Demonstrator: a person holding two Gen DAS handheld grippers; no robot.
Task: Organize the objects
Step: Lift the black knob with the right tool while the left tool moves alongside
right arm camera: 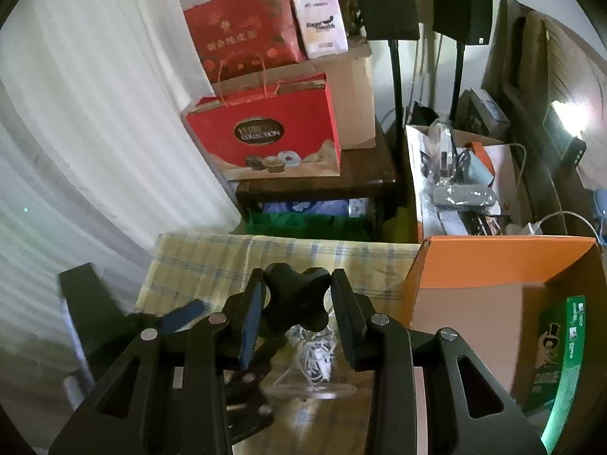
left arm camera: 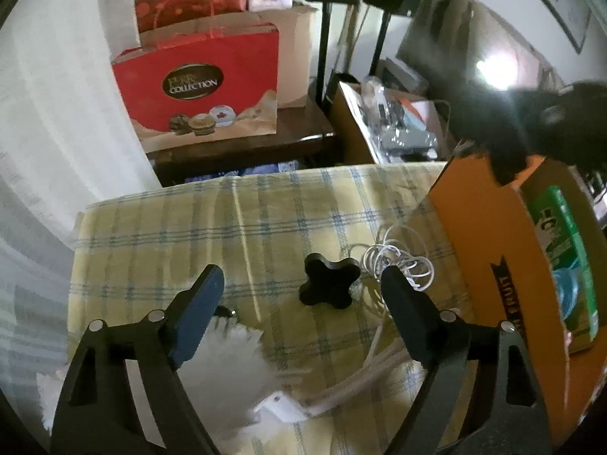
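We have our right gripper [right arm camera: 296, 303] shut on a black knob [right arm camera: 295, 297], lifted over the checked cloth [right arm camera: 212, 265]. Our left gripper [left arm camera: 303, 292] is wide open and empty, with another knob [left arm camera: 329, 280] on the cloth between its fingers. We think we are carrying. Next we must swing to the orange box [right arm camera: 493, 261] at three o'clock.

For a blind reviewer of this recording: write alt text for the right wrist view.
The right gripper holds a black four-lobed knob between its fingers above a yellow plaid cloth. An open orange cardboard box stands to the right, a tangled white cable lies below, and red gift bags sit behind.
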